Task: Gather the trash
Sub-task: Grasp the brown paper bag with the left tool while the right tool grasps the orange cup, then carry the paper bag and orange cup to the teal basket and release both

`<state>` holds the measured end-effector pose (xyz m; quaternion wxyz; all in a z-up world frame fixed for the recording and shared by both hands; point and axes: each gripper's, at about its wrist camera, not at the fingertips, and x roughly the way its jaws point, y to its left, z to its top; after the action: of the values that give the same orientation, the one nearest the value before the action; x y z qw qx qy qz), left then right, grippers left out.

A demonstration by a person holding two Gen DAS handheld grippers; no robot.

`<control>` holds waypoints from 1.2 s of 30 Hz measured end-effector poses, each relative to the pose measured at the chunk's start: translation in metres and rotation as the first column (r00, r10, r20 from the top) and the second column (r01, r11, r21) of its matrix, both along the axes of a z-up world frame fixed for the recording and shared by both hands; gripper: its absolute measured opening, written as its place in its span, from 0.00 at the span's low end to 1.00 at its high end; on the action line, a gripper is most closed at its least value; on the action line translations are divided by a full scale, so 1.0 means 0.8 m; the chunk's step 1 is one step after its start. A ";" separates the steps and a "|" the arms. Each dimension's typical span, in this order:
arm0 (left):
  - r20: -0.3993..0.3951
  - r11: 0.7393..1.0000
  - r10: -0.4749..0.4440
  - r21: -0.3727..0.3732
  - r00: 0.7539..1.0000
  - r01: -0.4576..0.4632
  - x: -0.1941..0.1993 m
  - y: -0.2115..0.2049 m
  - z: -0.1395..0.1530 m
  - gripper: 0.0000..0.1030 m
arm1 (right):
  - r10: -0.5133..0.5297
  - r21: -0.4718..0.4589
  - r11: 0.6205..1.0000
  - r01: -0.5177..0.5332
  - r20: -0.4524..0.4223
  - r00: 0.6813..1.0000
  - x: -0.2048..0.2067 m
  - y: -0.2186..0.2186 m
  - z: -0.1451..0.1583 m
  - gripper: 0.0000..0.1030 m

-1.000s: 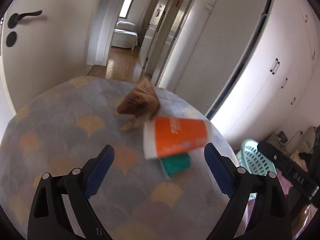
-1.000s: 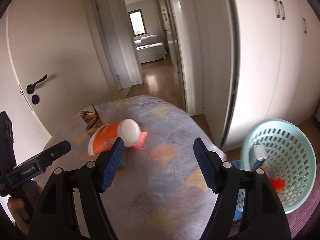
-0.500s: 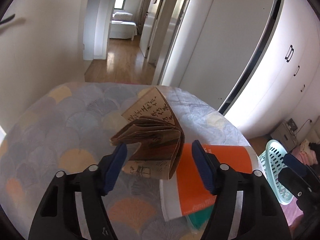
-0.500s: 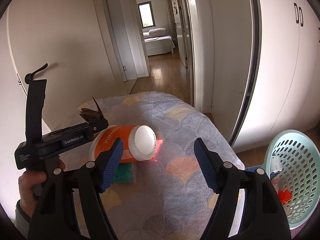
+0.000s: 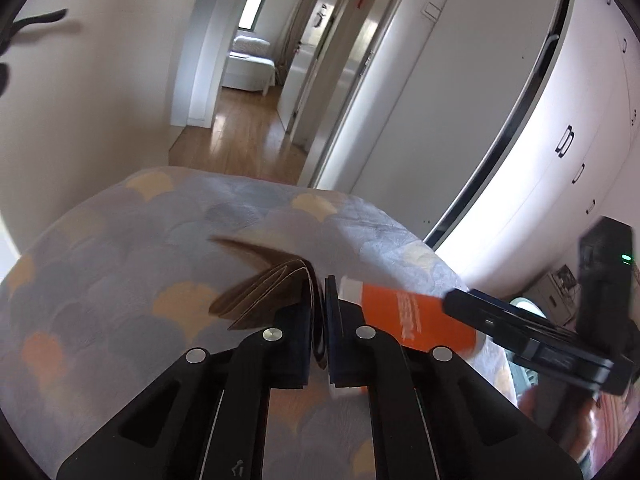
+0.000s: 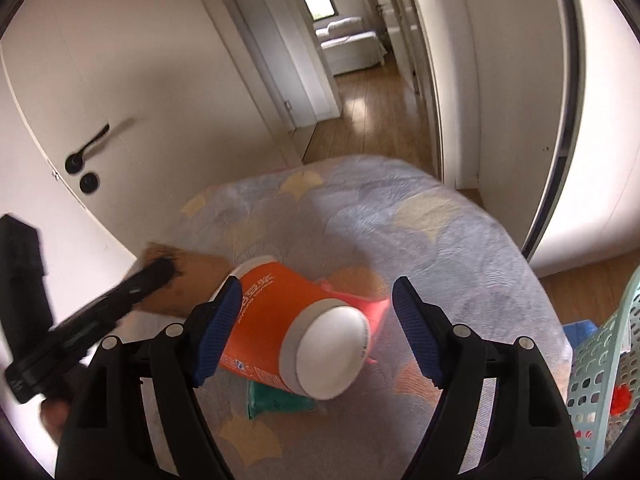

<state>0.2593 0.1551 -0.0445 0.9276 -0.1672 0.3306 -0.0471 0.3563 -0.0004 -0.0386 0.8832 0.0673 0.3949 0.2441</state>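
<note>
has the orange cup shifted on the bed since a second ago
Cannot tell. The orange cup lies on its side over the green packet on the patterned bedspread as before; it only looms larger as the camera closes in.

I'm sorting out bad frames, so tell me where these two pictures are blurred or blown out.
Left wrist view: the right gripper at the edge is smeared, and the wardrobe glares white. Right wrist view: the left gripper and door handle streak with motion; the orange cup stays fairly sharp.
</note>
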 end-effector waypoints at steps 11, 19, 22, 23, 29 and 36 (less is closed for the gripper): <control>0.028 0.997 0.070 -0.041 0.997 -0.069 -0.057 0.030 0.002 0.04 | 0.196 -0.064 0.979 -0.194 0.029 0.980 -0.098 0.050 -0.001 0.47; 0.040 0.996 0.078 -0.044 0.996 -0.076 -0.079 0.037 0.003 0.04 | 0.235 0.021 0.972 -0.235 -0.003 0.972 -0.116 0.061 0.000 0.51; 0.038 0.995 0.087 -0.047 0.996 -0.085 -0.085 0.045 0.001 0.04 | 0.228 0.033 0.973 -0.226 -0.042 0.973 -0.111 0.069 -0.007 0.55; 0.039 0.995 0.094 -0.047 0.995 -0.092 -0.088 0.048 0.001 0.04 | 0.226 0.022 0.974 -0.225 -0.041 0.973 -0.111 0.075 -0.009 0.55; 0.058 0.994 0.108 -0.032 0.992 -0.107 -0.101 0.060 0.009 0.04 | 0.157 -0.042 0.987 -0.158 -0.028 0.987 -0.094 0.110 -0.030 0.65; 0.063 0.994 0.112 -0.016 0.992 -0.111 -0.107 0.066 0.012 0.04 | 0.164 -0.107 0.981 -0.163 0.001 0.986 -0.097 0.137 -0.044 0.62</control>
<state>0.1734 0.2080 -0.0351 0.9378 -0.1896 0.2908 -0.0024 0.2789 0.1093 -0.0736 0.8643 -0.0138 0.4074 0.2946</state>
